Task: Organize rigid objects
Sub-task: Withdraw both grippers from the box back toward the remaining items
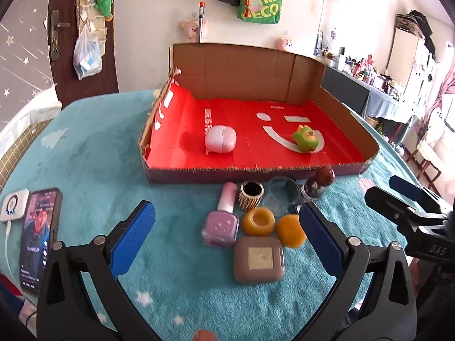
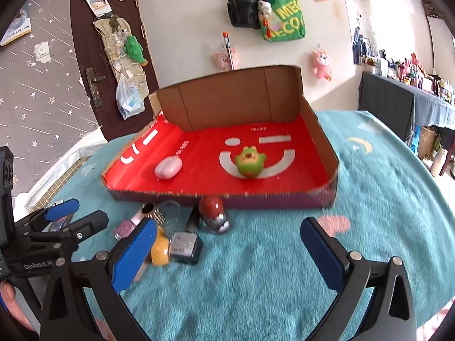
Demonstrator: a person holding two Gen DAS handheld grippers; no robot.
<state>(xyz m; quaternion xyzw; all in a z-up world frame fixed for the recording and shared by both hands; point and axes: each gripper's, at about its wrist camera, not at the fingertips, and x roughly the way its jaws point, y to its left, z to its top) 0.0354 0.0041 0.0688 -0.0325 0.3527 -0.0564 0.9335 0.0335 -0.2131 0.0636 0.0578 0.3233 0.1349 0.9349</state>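
Note:
A cardboard box [image 1: 159,177] with a red floor holds a pale pink egg-shaped case [image 1: 220,142] and a green round toy [image 1: 306,141]. In front of it on the teal cloth lie a purple nail polish bottle [image 1: 220,223], a gold studded ring [image 1: 250,196], a clear glass cup [image 1: 283,196], two amber pieces [image 1: 258,221], a brown square case [image 1: 258,260] and a red-topped silver ball [image 1: 324,177]. My left gripper [image 1: 227,221] hangs open above the cluster. My right gripper [image 2: 229,234] is open too, right of the cluster, near the square case [image 2: 184,247].
A phone [image 1: 39,238] and a small white charger [image 1: 14,204] lie at the cloth's left edge. The box's tall back wall [image 1: 247,71] rises behind. Bare teal cloth [image 2: 284,270] spreads to the right. A cluttered shelf stands far right.

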